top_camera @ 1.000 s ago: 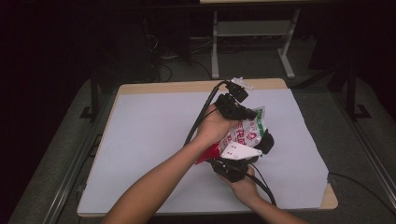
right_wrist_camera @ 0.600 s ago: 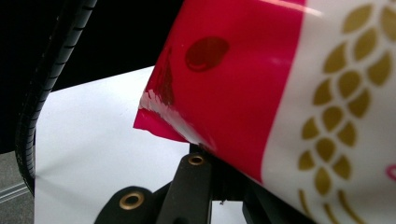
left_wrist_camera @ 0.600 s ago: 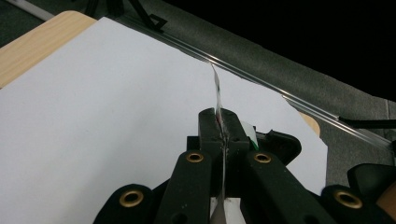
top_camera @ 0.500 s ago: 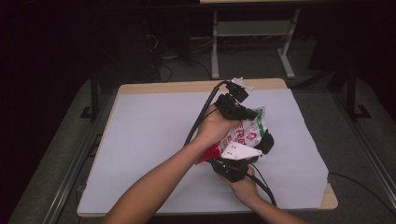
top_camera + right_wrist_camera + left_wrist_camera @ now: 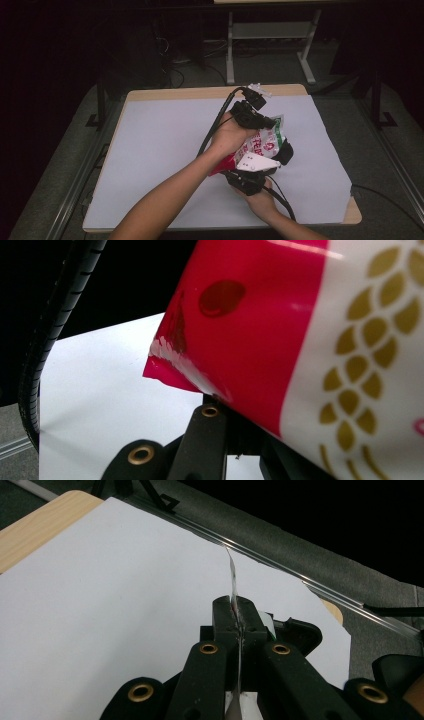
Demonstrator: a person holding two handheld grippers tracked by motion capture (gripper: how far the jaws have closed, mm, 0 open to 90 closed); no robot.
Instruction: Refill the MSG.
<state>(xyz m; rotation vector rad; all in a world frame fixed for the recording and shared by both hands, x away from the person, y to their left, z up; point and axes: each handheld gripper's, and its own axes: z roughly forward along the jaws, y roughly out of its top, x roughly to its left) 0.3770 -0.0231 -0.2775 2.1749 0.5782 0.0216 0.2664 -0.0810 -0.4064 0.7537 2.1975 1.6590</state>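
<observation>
Right of centre in the high view, the red-and-white printed plastic pouch [image 5: 262, 142] hangs above the white-covered bench [image 5: 160, 150], the left tool [image 5: 239, 622] clamped on its thin edge, the right tool [image 5: 250, 177] seemingly gripping its red end; pull apart steadily, grips firm.

Snack bag [image 5: 264, 142]: lettering too small to read; lower part covered by hands. Right gripper [image 5: 235, 427]: jaw tips concealed behind the bag's red corner.
</observation>
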